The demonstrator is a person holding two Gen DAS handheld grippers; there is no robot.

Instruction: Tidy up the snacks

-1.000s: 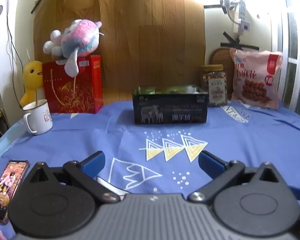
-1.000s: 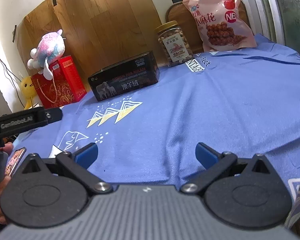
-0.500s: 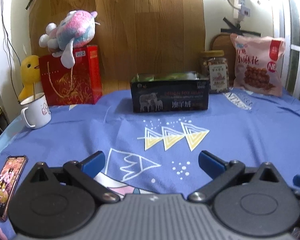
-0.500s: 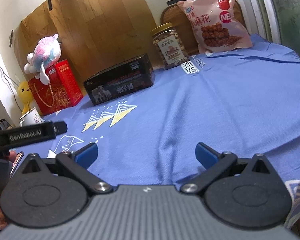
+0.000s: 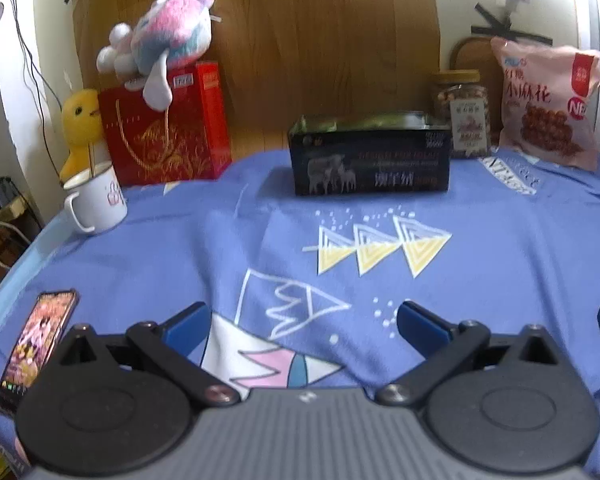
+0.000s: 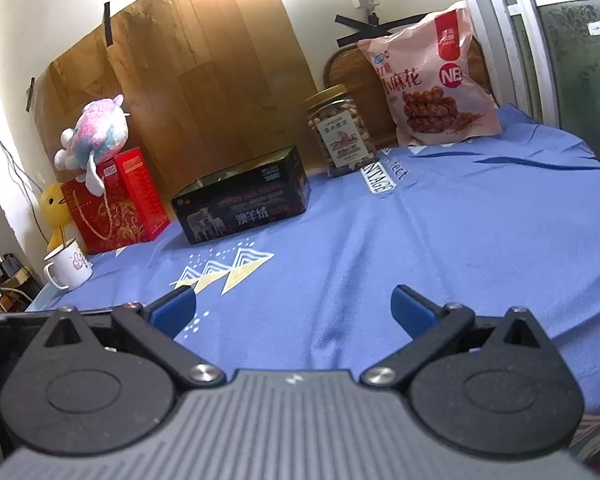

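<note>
left gripper [image 5: 302, 322] spread, empty | right gripper [image 6: 292, 306] spread, empty | jar [image 6: 342, 132], snack bag [image 6: 430, 80] right of black box [image 6: 242, 196], likely the destination bin

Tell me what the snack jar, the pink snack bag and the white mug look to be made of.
Snack jar: clear plastic or glass, cannot tell which; contents show through, yellowish lid, paper label.
Pink snack bag: glossy plastic film; it creases and catches light.
White mug: probably enamelled metal, given the thin dark-edged rim; could be ceramic.

We see a pink snack bag [image 6: 432, 80] leaning upright at the back. Beside it stands a lidded nut jar [image 6: 340, 132], near the open black box [image 6: 242, 196].
</note>
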